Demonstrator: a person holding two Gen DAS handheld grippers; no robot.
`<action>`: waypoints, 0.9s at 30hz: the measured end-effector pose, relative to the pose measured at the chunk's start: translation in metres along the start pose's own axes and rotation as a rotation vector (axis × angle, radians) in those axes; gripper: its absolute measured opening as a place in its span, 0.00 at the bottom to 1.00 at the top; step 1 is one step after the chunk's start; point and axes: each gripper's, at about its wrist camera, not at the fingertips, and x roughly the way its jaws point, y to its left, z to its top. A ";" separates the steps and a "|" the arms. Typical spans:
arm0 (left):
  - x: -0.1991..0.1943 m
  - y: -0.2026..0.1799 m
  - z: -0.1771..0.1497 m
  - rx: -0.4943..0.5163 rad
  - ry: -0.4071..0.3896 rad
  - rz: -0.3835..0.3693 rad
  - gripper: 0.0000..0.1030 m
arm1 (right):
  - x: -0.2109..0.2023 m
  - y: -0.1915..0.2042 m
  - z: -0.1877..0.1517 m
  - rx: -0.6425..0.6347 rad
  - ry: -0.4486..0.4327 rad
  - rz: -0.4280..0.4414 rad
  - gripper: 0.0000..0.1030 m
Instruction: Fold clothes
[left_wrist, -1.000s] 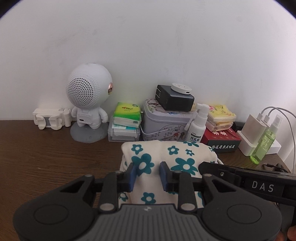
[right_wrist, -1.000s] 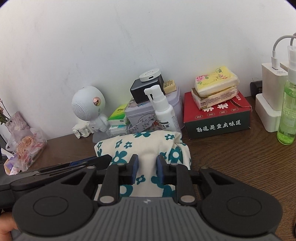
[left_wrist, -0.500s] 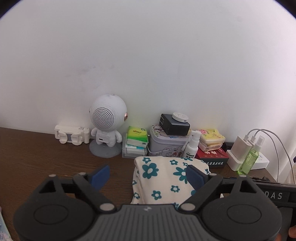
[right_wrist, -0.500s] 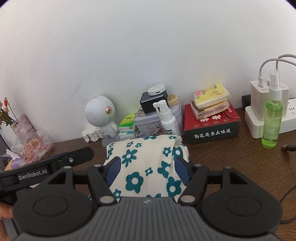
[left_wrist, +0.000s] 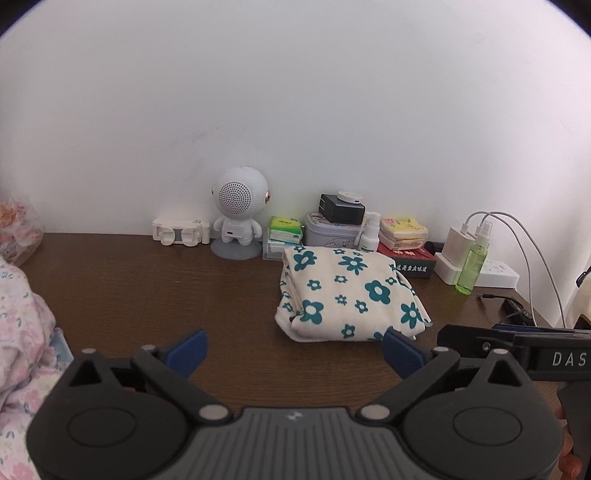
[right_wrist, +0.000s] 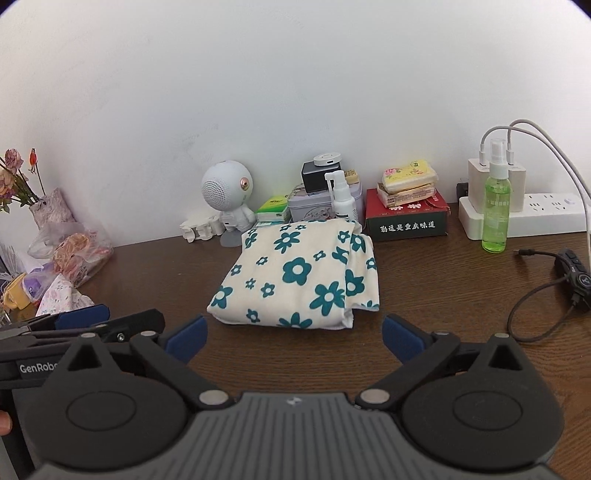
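Going left to right: a pink floral garment (left_wrist: 22, 354) sits bunched at the desk's left edge, probably waiting its turn, though that's a guess. The left gripper (left_wrist: 293, 349) hangs with its fingers spread wide, nothing between them; "GenRobo…" is readable on its side in the right wrist view. Mid-desk (left_wrist: 147, 291), the cream cloth with teal flowers (right_wrist: 295, 280) lies as a tidy folded packet, so it already looks done. The right gripper (right_wrist: 293, 338) is spread wide too, holding nothing, marked "DAS".
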 end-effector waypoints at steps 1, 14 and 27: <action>-0.006 -0.001 -0.004 0.003 0.002 0.000 0.99 | -0.007 0.002 -0.005 0.004 -0.003 0.002 1.00; -0.110 -0.014 -0.068 0.034 -0.030 0.003 1.00 | -0.106 0.026 -0.075 -0.053 -0.030 -0.013 1.00; -0.198 -0.027 -0.137 -0.035 -0.030 0.014 1.00 | -0.194 0.059 -0.148 -0.122 -0.037 -0.018 1.00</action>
